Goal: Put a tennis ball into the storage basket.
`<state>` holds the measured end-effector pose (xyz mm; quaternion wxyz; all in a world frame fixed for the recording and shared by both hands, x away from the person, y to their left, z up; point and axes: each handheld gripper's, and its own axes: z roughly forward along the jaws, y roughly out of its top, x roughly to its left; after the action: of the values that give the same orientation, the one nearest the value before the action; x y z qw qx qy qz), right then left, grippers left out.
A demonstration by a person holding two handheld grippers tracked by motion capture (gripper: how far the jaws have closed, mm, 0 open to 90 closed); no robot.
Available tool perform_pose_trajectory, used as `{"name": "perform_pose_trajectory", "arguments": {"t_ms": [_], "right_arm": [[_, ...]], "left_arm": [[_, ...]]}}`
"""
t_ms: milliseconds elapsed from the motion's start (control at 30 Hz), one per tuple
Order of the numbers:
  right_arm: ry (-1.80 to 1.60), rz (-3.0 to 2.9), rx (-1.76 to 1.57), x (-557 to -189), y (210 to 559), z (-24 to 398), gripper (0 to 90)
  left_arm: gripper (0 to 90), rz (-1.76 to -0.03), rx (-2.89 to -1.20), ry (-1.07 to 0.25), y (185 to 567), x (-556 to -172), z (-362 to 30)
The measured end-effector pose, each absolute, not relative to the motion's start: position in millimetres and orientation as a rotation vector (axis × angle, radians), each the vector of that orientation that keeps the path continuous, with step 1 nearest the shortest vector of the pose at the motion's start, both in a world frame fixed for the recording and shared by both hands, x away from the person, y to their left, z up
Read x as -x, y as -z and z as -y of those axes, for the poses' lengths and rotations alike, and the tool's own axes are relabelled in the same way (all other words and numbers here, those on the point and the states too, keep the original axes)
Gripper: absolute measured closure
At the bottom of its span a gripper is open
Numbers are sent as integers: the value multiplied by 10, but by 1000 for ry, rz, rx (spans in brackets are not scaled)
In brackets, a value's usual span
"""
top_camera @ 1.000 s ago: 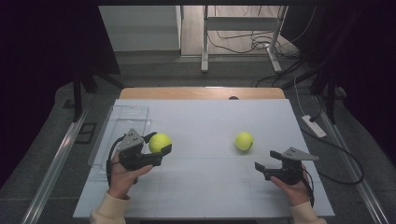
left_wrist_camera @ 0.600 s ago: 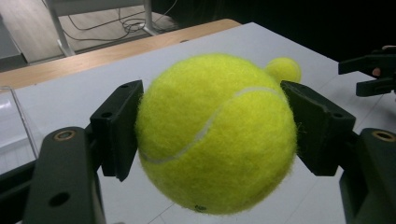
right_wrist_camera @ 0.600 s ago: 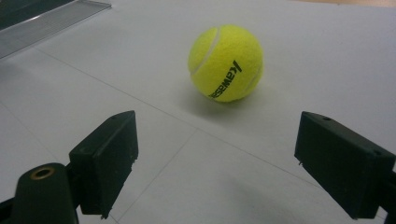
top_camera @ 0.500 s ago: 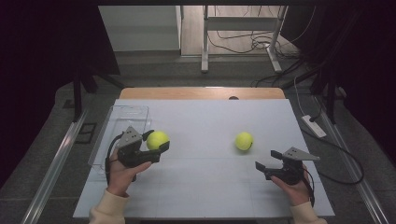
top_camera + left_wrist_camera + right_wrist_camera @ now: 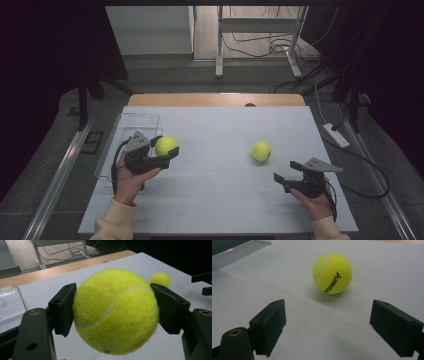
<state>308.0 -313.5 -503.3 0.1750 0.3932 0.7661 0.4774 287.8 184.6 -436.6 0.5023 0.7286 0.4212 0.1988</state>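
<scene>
**A:** What is at the left of the table?

**B:** Seen from the high view, a clear plastic tray lies along the left edge of the white table. Just right of it, a hand in a cream sleeve holds the left gripper above the table surface.

**A:** Is that gripper holding anything?

**B:** Yes. Its two black jaws are clamped on a yellow tennis ball. In the left gripper view the held tennis ball sits squarely between the jaws, one pad pressed against each side, its white seam curving across the front. The ball is lifted, with the white table showing beneath it.

**A:** And further right?

**B:** A second tennis ball rests on the table right of centre, well apart from the held one. In the left gripper view it peeks out small behind the right-hand jaw.

**A:** Where is the other gripper?

**B:** The right gripper is held low near the table's front right corner, pointing left and away toward that second ball. Its jaws stand wide apart with nothing between them.

**A:** How does the ball lie relative to it?

**B:** In the right gripper view the second ball lies ahead of the open jaws, beyond their tips, roughly centred between them and not touching either. Black lettering shows on its side.
</scene>
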Motion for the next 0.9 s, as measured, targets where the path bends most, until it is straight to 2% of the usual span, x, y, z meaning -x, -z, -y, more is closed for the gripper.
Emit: {"name": "perform_pose_trajectory", "arguments": {"t_ms": [900], "right_arm": [[-1346, -2172, -1117, -3082, 5037, 3134, 141]], "left_arm": [[268, -1073, -1761, -509, 4362, -3018, -1953]]}}
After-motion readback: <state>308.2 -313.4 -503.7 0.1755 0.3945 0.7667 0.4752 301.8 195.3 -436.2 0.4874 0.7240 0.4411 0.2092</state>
